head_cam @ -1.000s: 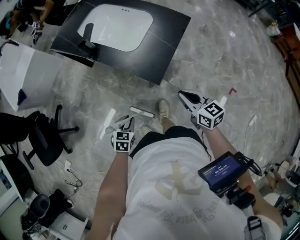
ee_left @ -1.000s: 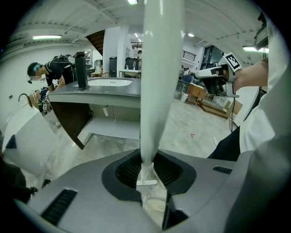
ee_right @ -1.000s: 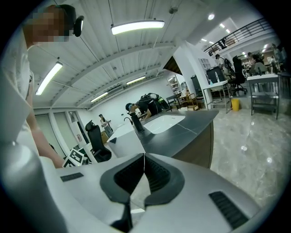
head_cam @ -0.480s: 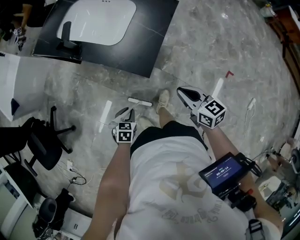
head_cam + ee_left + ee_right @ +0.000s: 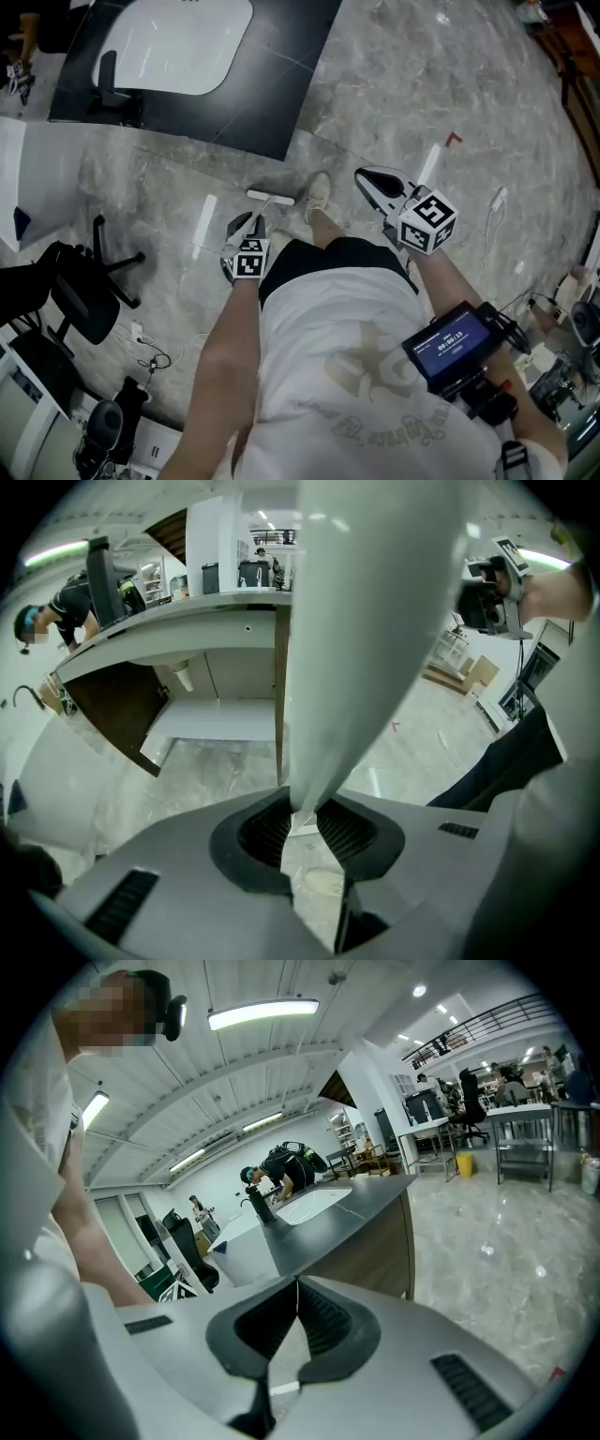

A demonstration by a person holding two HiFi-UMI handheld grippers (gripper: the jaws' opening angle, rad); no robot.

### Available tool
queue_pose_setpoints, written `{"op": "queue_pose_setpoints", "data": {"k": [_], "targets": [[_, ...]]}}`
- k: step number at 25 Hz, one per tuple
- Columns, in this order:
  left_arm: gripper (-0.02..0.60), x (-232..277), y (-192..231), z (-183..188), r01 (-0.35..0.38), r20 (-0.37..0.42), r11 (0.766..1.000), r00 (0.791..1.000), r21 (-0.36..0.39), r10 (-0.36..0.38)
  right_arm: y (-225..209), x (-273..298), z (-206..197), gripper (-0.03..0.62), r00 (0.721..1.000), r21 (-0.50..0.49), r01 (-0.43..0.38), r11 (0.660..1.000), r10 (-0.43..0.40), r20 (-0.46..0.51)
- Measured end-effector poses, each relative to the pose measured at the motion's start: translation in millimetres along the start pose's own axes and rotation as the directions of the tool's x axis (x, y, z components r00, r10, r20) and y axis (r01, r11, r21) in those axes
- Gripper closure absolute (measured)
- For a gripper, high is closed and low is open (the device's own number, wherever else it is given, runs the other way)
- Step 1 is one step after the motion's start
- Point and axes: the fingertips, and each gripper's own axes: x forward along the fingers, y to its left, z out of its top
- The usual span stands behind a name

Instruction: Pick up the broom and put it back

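Observation:
My left gripper [image 5: 242, 225] points steeply down beside my left leg. In the left gripper view its jaws [image 5: 302, 810] are shut on the pale broom handle [image 5: 366, 621], which rises between the pads and out of the top of the picture. A short white bar [image 5: 270, 198] lies on the floor just ahead of that gripper; I cannot tell whether it is the broom's head. My right gripper [image 5: 364, 176] is held out in front of my right side. Its pads [image 5: 297, 1283] meet with nothing between them.
A black counter [image 5: 281, 84] with a white sink [image 5: 173, 42] stands ahead on the left. A black office chair [image 5: 80, 291] is at the left, and cables [image 5: 150, 352] lie near it. A white strip [image 5: 202, 225] and a red-tipped stick [image 5: 431, 161] lie on the marble floor.
My left gripper has come down towards the floor, still gripping the handle. The right gripper has shifted a little. The counter has slid towards the upper left of the head view.

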Motion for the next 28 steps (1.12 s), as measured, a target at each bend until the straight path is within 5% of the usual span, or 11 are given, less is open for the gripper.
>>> {"op": "queue_pose_setpoints", "data": {"k": [9, 15, 28], "targets": [[0.489, 29, -7, 13, 0.018, -0.028, 1.000, 0.999, 0.010, -0.018, -28, -6, 2, 0.576, 1.000, -0.001, 0.003, 1.000, -0.003, -0.022], [0.489, 38, -1, 28, 0.013, -0.027, 0.997, 1.000, 0.080, -0.011, -33, -11, -3, 0.576, 0.999, 0.015, 0.026, 1.000, -0.025, -0.029], [0.489, 61, 8, 55, 0.045, -0.002, 0.997, 0.999, 0.068, -0.045, -47, -18, -4, 0.576, 0.998, 0.028, 0.058, 0.998, -0.057, -0.032]]}}
